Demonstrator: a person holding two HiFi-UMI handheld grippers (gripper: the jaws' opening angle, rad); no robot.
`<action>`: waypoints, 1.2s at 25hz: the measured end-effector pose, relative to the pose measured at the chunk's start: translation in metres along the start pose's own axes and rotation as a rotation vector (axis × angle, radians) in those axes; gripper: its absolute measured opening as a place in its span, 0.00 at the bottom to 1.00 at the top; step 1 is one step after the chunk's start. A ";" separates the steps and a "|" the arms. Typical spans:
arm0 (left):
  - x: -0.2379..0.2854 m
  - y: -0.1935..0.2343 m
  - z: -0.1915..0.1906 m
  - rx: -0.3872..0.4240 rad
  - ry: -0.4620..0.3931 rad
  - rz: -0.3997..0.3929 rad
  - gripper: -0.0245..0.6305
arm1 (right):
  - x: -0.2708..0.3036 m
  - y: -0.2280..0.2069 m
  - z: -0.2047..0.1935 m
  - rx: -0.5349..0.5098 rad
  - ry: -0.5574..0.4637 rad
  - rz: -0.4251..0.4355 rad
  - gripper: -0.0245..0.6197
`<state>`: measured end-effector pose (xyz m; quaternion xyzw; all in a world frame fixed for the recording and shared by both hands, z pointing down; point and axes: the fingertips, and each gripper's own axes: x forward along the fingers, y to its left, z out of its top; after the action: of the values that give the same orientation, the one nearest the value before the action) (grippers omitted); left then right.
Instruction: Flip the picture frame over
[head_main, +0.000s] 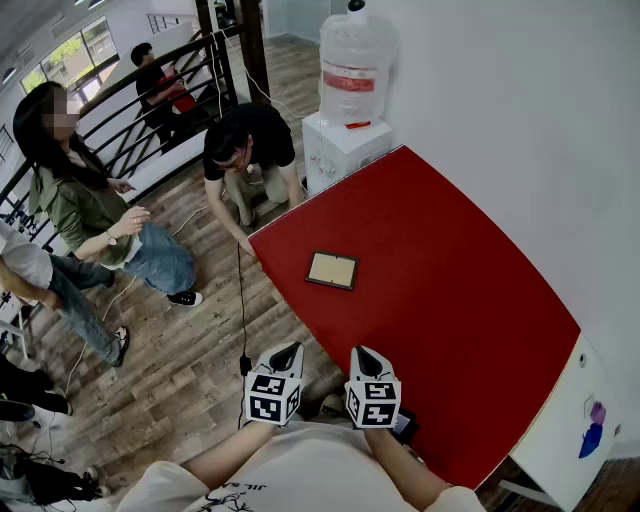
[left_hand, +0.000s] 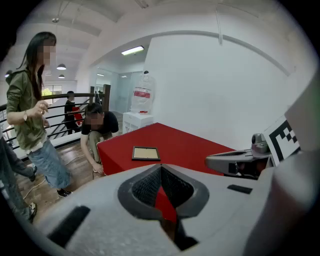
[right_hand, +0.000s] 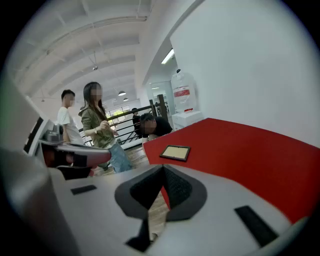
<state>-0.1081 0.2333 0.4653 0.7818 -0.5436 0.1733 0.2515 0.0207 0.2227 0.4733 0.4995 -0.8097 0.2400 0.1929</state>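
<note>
On the red table (head_main: 450, 300) lies the picture frame (head_main: 332, 270), probably light, stiff and breakable; pinch its rim. Off the table's near edge, left gripper (head_main: 289, 351) and right gripper (head_main: 362, 354) have jaws pressed together, empty.

Wearer: pale cream T-shirt (head_main: 300, 465) with dark lettering (head_main: 240, 494) on the chest. Left gripper (head_main: 288, 350) and right gripper (head_main: 361, 353): light grey moulded shells tapering to black jaw pads (left_hand: 145, 187) with a cross-hatched texture. Each bears a white cube (head_main: 272, 397) printed with black square markers, and small dark rectangular slots mark the shells.
</note>
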 end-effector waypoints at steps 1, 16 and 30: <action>0.003 -0.002 0.002 -0.005 -0.002 0.004 0.05 | 0.001 -0.005 0.001 0.002 0.001 0.001 0.05; 0.045 0.007 0.023 -0.016 0.012 -0.020 0.05 | 0.036 -0.025 0.011 0.017 0.039 -0.013 0.05; 0.114 0.081 0.083 0.040 0.043 -0.144 0.05 | 0.117 -0.032 0.068 0.087 0.028 -0.165 0.05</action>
<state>-0.1443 0.0750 0.4762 0.8197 -0.4770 0.1824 0.2593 -0.0056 0.0872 0.4887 0.5690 -0.7518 0.2652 0.2016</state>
